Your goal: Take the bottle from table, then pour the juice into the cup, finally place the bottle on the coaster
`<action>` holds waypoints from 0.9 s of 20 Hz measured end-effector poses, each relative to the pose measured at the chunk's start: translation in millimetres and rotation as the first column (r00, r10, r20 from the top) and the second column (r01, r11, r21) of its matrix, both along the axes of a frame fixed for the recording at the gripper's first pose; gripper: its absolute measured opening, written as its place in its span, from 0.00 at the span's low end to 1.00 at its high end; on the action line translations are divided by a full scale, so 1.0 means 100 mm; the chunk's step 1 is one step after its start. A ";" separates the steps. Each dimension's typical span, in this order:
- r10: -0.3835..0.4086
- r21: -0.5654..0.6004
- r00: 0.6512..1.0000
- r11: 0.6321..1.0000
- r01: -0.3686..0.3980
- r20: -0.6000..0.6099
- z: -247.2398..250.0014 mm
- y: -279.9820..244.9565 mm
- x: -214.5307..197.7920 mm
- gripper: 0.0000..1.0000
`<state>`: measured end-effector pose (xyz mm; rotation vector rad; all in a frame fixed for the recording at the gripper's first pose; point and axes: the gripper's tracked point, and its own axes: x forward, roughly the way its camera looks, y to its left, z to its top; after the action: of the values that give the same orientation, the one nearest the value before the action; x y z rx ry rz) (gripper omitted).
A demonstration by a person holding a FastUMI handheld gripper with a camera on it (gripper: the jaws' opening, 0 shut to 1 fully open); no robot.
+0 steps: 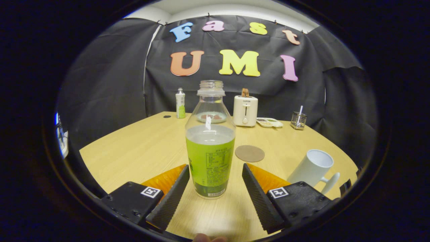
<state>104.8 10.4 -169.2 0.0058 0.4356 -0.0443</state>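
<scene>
I have the hand-held gripper (215, 188) wide open, gripping nothing, with the bottle (210, 141) standing upright on the tabletop (141, 151) between the two fingers. The left finger sits close to the bottle's base; the right one stands a little further off. So I judge this is the first step, taking the bottle, with the grasp not yet made. The bottle is uncapped and roughly half full of green juice, so the next move calls for centring it between the fingers, closing evenly on the labelled lower body, and lifting without tilting.

The cup (314, 168) sits tipped in this lens, to the right of the right finger and near the tabletop's rounded edge, so the pour will happen close to that edge. The coaster (249, 153) lies just beyond the bottle, to its right, with bare wood around it. A toaster (245, 110), a small dish (269, 122), a wire holder (298, 120) and a second small bottle (180, 103) stand well back along the far side, leaving open room in the middle.
</scene>
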 end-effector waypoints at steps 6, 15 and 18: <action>0.008 -0.007 1.000 1.000 -0.009 -0.011 -0.01 0.01 0.11 1.00; 0.002 0.045 1.000 0.999 -0.001 -0.020 0.04 0.04 0.09 0.82; -0.013 0.097 1.000 0.995 0.014 -0.010 0.13 0.01 0.03 0.80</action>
<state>108.1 11.6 -156.4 0.1043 0.4470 -0.0363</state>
